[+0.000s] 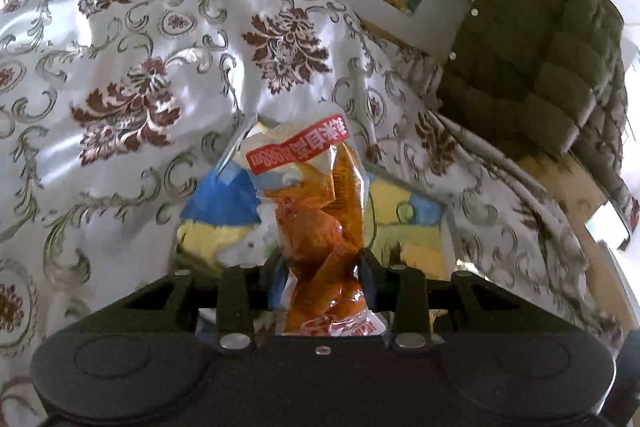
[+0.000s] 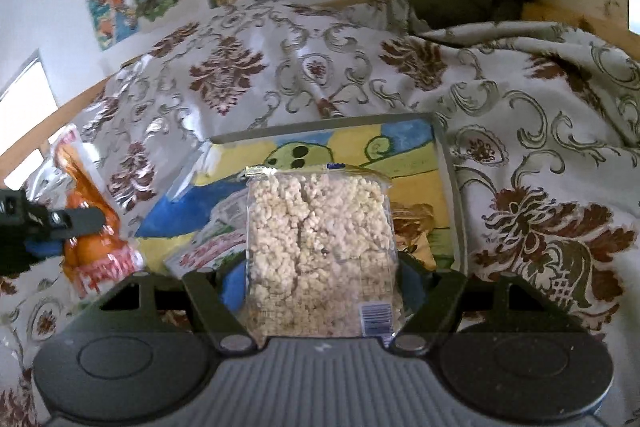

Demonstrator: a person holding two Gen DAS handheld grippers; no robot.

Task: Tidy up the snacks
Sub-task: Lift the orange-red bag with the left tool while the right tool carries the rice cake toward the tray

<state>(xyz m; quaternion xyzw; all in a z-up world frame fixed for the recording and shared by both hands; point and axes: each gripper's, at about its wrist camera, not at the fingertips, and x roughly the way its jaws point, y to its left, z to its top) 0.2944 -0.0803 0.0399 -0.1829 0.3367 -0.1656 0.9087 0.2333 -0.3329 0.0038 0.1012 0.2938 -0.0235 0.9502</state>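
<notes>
The left gripper (image 1: 320,261) is clamped on a clear plastic packet of orange-red snack pieces (image 1: 320,223), held above the floral white-and-brown tablecloth (image 1: 132,75). The right gripper (image 2: 322,267) is closed on a clear bag of pale puffed-rice cake (image 2: 318,243), held over a shallow tray with a painted blue-and-yellow bottom (image 2: 400,147).

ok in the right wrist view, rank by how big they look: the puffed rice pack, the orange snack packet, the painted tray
1. painted tray, largest, though partly covered.
2. puffed rice pack, but it sits close to the camera in the right tool, which inflates it.
3. orange snack packet, smallest, held in the left tool.
</notes>
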